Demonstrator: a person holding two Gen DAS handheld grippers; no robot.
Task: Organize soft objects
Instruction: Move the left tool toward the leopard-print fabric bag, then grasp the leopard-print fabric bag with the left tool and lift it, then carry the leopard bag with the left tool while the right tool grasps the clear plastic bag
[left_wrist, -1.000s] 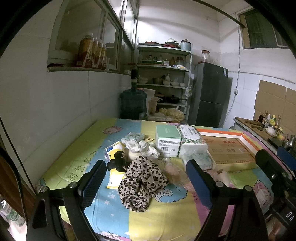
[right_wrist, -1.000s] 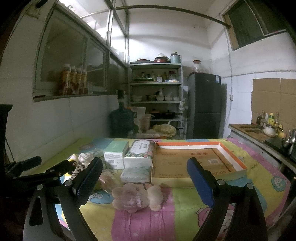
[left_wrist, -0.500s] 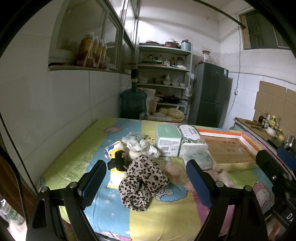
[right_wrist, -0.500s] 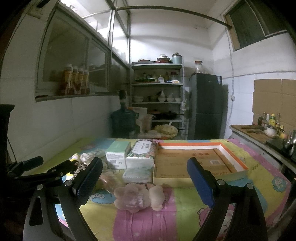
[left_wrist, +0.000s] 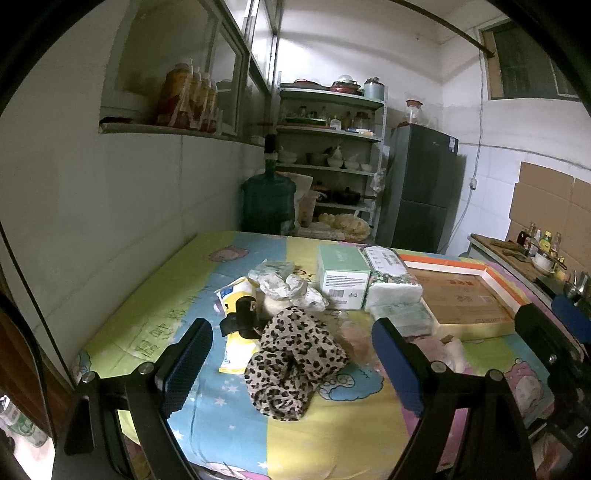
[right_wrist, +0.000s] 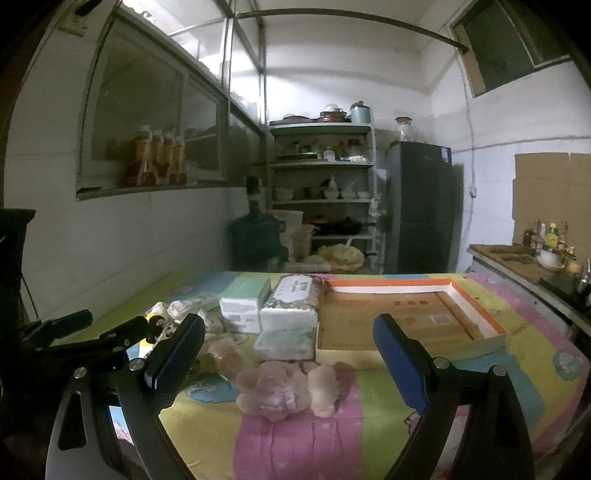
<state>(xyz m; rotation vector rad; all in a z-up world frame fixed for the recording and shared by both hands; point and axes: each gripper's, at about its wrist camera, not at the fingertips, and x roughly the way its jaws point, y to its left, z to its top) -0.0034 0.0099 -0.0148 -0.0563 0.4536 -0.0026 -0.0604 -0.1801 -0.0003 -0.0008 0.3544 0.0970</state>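
The left gripper (left_wrist: 291, 363) has its jaws wide apart and holds nothing; in the lower middle of its frame, between the fingers, lies a leopard-print cloth (left_wrist: 293, 363) on the colourful sheet (left_wrist: 159, 310). The right gripper (right_wrist: 290, 360) is also wide and empty; a pink soft toy (right_wrist: 275, 389) lies low in the centre of its frame, just before a flat cardboard box (right_wrist: 402, 317) at centre right; a tissue pack (right_wrist: 293, 304) and a green box (right_wrist: 243, 302) stand touching, left of centre.
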